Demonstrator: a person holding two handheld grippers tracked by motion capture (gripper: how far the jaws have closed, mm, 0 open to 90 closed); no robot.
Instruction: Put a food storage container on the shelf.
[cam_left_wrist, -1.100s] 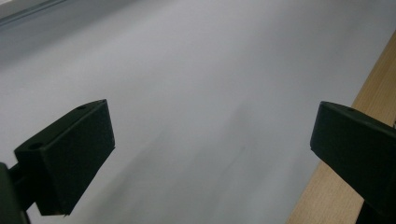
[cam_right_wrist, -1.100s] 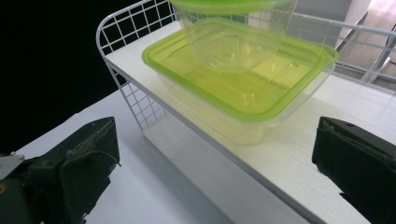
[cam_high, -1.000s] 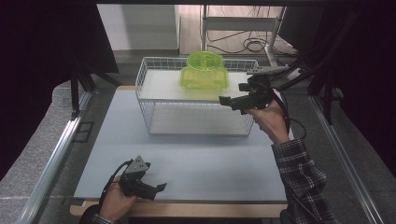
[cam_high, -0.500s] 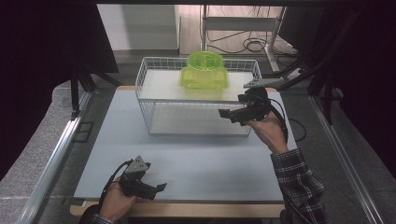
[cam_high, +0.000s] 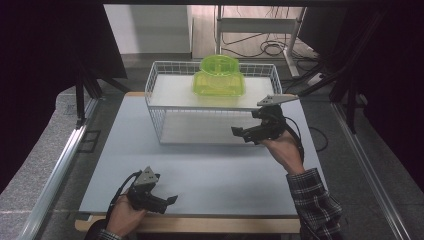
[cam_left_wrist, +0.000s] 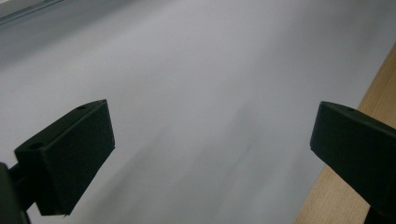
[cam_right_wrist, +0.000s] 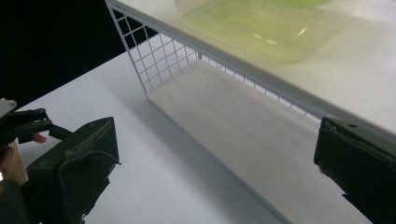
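A translucent green container (cam_high: 218, 77) rests on the upper shelf of a white wire rack (cam_high: 160, 122) at the back of the table. My right gripper (cam_high: 240, 134) hangs open before the rack's right front, level with the lower shelf, nothing between its jaws. In the right gripper view the container (cam_right_wrist: 261, 23) lies above, the rack's mesh side (cam_right_wrist: 154, 56) stands at the left, and the right gripper (cam_right_wrist: 217, 158) faces the bare lower shelf board. My left gripper (cam_high: 169, 202) stands open and empty low over the table's near edge; the left gripper (cam_left_wrist: 212, 154) looks along the grey mat.
A pale grey mat (cam_high: 210, 170) covers the table, with a wooden edge (cam_left_wrist: 355, 186) along the near side. Metal rails run along both sides, and cables lie on the floor behind the rack. My left gripper (cam_right_wrist: 23, 123) shows far off in the right gripper view.
My right gripper has come down and toward the person, from beside the rack's top shelf to in front of the lower shelf. The left gripper has stayed put.
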